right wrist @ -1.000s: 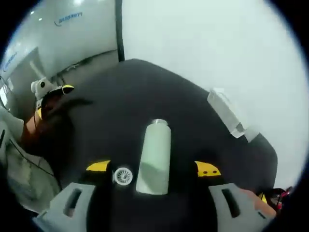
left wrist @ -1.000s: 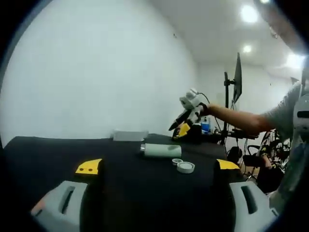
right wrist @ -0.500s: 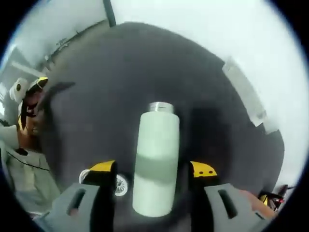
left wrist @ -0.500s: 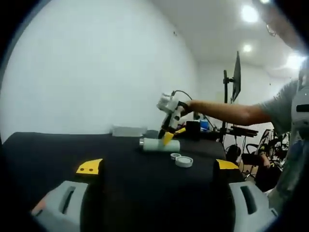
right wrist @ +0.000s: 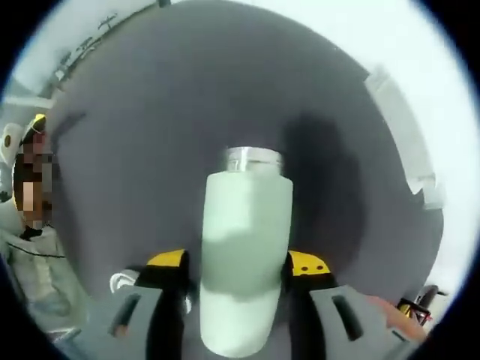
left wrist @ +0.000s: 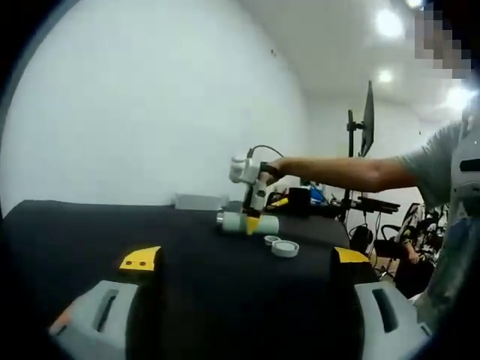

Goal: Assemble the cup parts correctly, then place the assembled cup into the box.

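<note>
Picking up the first part: right tongs [right wrist: 236, 264] straddling the pale green cylindrical cup body [right wrist: 244, 247], lying mid black counter [right wrist: 150, 112], jaws close beside it, grip uncertain. Left tongs [left wrist: 240, 259] wide open, empty. Next, likely: squeezing, lifting, standing upright for the white round lid [left wrist: 285, 248].

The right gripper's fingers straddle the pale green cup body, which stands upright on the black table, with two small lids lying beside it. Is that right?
Not quite: the cup body lies on its side, not upright, as the left gripper view shows. The rest holds: the right gripper has its fingers on either side of it on the black table, with two small lids beside it.
</note>
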### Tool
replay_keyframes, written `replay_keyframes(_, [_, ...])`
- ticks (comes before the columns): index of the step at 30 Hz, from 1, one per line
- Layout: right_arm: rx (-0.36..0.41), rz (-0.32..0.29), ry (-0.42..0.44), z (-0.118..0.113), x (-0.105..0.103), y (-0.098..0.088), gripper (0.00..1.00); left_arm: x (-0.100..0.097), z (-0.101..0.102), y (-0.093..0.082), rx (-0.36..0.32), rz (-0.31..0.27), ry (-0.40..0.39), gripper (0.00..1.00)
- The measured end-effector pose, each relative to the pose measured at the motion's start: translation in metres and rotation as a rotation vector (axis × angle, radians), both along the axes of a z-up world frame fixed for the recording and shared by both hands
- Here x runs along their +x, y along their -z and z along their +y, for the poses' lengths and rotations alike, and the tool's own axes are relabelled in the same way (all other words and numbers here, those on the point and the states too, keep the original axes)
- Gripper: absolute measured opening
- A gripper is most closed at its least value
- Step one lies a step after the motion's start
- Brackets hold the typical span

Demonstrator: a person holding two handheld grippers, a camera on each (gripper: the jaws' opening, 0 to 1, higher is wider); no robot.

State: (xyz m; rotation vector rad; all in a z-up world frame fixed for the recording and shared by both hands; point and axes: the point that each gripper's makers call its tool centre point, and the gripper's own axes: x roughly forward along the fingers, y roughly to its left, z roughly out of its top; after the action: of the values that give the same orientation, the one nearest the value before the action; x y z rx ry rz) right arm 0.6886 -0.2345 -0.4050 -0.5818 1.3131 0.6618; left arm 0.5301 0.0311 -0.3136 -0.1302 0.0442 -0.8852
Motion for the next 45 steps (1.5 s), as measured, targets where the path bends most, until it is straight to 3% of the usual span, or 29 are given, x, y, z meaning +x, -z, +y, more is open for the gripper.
replay_keyframes(4, [-0.041, 0.002, -0.004, -0.004, 0.001, 0.007, 0.45, 0.001, 0.0, -0.001, 0.0, -0.001, 0.003, 0.85])
replay_keyframes(9, [-0.03, -0.012, -0.002, -0.005, 0.0, 0.006, 0.45, 0.002, 0.0, -0.001, 0.003, -0.002, 0.003, 0.85])
replay_keyframes(13, [0.041, -0.062, -0.022, 0.001, 0.001, 0.005, 0.44, 0.004, 0.0, -0.001, 0.004, 0.003, 0.004, 0.85])
replay_keyframes(21, [0.192, -0.131, 0.037, 0.002, 0.002, -0.006, 0.43, 0.001, -0.005, -0.005, 0.024, -0.007, 0.01, 0.84])
replay_keyframes(25, [0.328, -0.238, 0.055, 0.011, 0.012, -0.029, 0.43, 0.0, -0.005, -0.007, 0.027, -0.011, 0.006, 0.84])
replay_keyframes(33, [0.648, -0.58, 0.106, 0.043, 0.024, -0.09, 0.43, 0.001, -0.011, -0.012, 0.046, -0.017, 0.005, 0.84])
replay_keyframes(40, [0.78, -0.772, 0.057, 0.068, 0.016, -0.105, 0.43, 0.001, -0.02, -0.014, 0.076, -0.023, 0.018, 0.84])
replay_keyframes(45, [0.871, -0.873, 0.081, 0.072, 0.025, -0.107, 0.43, 0.0, -0.02, -0.015, 0.09, -0.023, 0.015, 0.84])
